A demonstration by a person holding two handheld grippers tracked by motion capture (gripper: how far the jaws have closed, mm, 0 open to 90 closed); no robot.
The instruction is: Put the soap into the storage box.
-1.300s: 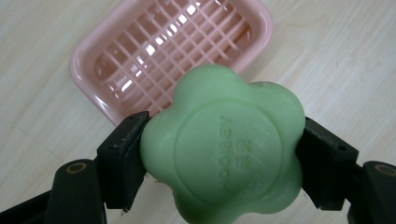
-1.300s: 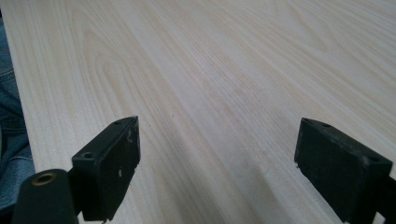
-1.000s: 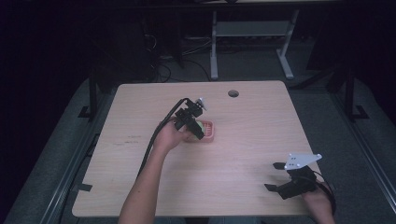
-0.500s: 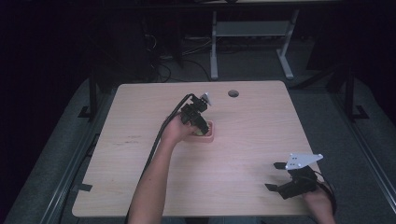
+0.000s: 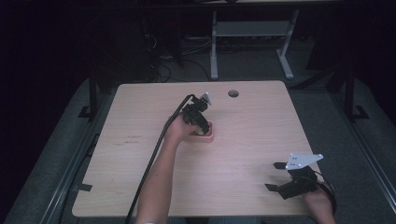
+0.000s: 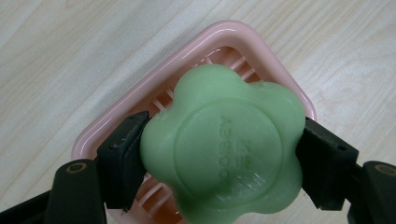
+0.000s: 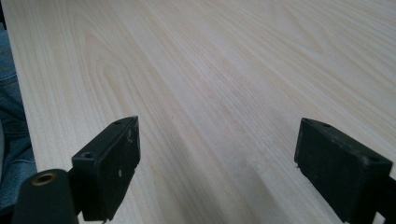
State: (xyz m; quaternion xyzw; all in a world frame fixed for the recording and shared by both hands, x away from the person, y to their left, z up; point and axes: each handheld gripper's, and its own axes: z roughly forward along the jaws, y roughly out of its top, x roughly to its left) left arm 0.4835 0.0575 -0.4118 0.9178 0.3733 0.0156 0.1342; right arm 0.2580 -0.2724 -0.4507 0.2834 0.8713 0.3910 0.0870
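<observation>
A green flower-shaped soap (image 6: 224, 147), with faint raised lettering on its flat face, sits over a pink slatted dish (image 6: 116, 121). Black pads touch its two sides. The dish (image 5: 208, 134) lies mid-table, slightly toward the far edge.

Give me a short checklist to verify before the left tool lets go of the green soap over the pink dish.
1. Left tool clamps the green soap on both sides: ok.
2. Soap sits above the pink dish: ok.
3. Soap already resting on the dish's slats: cannot tell.
4. Dish flat on the table: ok.
5. Right tool open, away near the table's front right edge: ok.
</observation>
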